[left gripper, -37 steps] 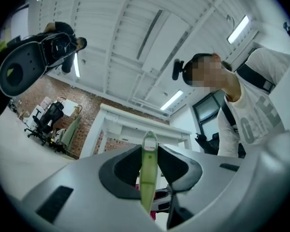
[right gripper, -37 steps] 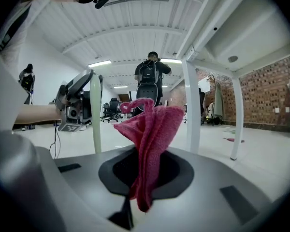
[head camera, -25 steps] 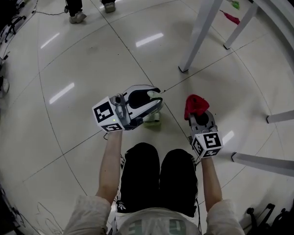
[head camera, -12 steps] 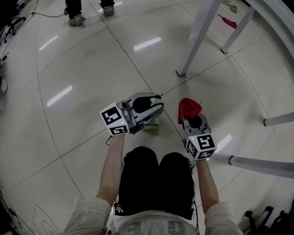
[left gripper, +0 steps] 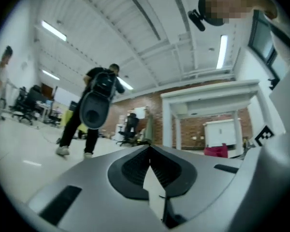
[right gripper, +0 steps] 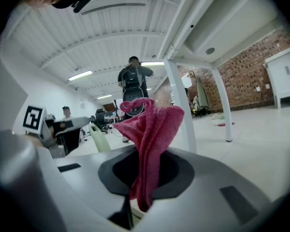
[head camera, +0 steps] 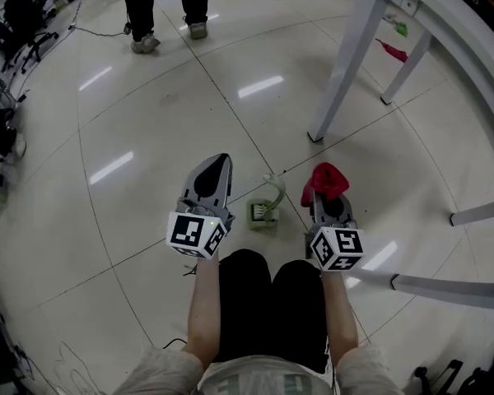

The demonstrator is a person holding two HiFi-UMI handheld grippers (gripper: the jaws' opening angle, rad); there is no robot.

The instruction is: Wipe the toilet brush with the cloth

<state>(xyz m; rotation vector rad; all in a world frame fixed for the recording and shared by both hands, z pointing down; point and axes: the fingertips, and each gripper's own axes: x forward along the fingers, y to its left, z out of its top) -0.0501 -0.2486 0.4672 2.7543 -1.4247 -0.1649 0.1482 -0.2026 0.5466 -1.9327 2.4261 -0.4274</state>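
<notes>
L gripper point(head camera: 216, 165), lower centre-left of head view, had its jaws pressed together w/ nothing between them; they'd just been closing. R gripper point(head camera: 326, 197), lower centre-right, pinched the red cloth point(head camera: 328, 178), which bunched up above the pads. Toilet brush point(head camera: 263, 212) sat on the floor point(head camera: 148, 97) btwn the two, apart from both. To wipe well, imo: L should open & take the pale handle near its top to steady it. R then drags the cloth's loose bunch along handle & head, w/ a firm pinch so it doesn't slip out.
</notes>
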